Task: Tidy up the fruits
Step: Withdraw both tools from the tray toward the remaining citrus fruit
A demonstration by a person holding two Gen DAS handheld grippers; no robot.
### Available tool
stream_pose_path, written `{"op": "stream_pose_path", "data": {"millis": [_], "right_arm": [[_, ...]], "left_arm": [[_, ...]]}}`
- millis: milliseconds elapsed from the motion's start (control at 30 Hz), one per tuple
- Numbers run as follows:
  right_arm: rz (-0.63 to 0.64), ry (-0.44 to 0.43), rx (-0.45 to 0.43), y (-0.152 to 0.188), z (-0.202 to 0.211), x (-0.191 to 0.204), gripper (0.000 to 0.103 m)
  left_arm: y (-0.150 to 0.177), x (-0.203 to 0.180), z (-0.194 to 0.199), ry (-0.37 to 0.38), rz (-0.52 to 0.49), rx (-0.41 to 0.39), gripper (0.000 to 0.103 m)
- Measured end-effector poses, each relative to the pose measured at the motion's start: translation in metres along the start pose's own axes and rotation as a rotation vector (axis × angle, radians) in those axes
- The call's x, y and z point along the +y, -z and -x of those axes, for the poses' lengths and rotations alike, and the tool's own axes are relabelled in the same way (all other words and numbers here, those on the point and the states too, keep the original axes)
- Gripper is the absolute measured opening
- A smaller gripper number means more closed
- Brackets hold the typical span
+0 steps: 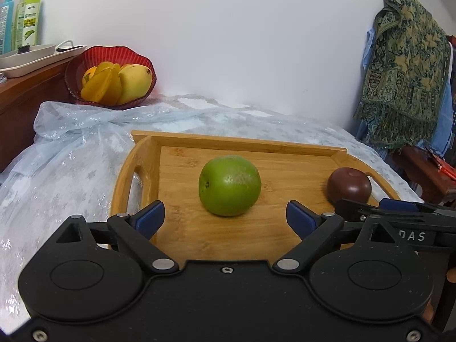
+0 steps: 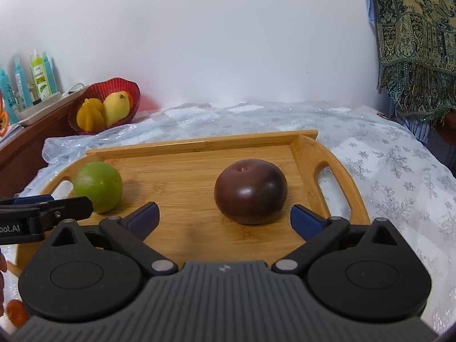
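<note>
A green round fruit (image 1: pixel 229 185) (image 2: pixel 98 185) and a dark purple-brown round fruit (image 1: pixel 349 183) (image 2: pixel 250 191) rest on a bamboo tray (image 1: pixel 228 139) (image 2: pixel 199 144) with cut-out handles. My left gripper (image 1: pixel 225 213) stands open just short of the green fruit, its blue pads (image 1: pixel 151 219) clear of it. My right gripper (image 2: pixel 225 211) is wide open in front of the dark fruit, pads (image 2: pixel 305 221) not touching it. The two grippers sit side by side at the tray's near edge. A red bowl (image 1: pixel 114 54) (image 2: pixel 114 84) at the back left holds a mango and a starfruit.
A pale snowflake-print cloth (image 1: pixel 71 148) (image 2: pixel 384 176) covers the table. A wooden shelf (image 1: pixel 25 91) at the left carries bottles and a beige dish. A patterned fringed throw (image 1: pixel 407 71) (image 2: pixel 416 42) hangs at the right. Something small and orange (image 2: pixel 15 310) lies at the lower left.
</note>
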State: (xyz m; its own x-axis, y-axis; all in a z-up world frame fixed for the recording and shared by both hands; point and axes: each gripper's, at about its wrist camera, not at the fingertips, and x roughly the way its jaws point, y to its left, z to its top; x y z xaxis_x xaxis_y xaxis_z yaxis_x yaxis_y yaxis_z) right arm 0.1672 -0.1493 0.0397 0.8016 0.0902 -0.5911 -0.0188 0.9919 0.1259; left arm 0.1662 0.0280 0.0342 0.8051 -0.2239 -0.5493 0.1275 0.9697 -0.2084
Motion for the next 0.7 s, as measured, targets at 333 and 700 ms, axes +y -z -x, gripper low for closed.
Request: {"op": "stream_pose_path", "data": {"millis": [333,700], "right_arm": [[-0.062,-0.026,-0.080,0.022,0.038,-0.004,0.103],[-0.017,-0.039,-0.163,0.066,0.079,0.008,0.103]], "left_arm": [[0.026,-0.007,0.035,-0.013,-0.008,-0.051,0.094],[0.072,-0.005,0.082,-0.047,-0.041,-0.125,0.097]]}}
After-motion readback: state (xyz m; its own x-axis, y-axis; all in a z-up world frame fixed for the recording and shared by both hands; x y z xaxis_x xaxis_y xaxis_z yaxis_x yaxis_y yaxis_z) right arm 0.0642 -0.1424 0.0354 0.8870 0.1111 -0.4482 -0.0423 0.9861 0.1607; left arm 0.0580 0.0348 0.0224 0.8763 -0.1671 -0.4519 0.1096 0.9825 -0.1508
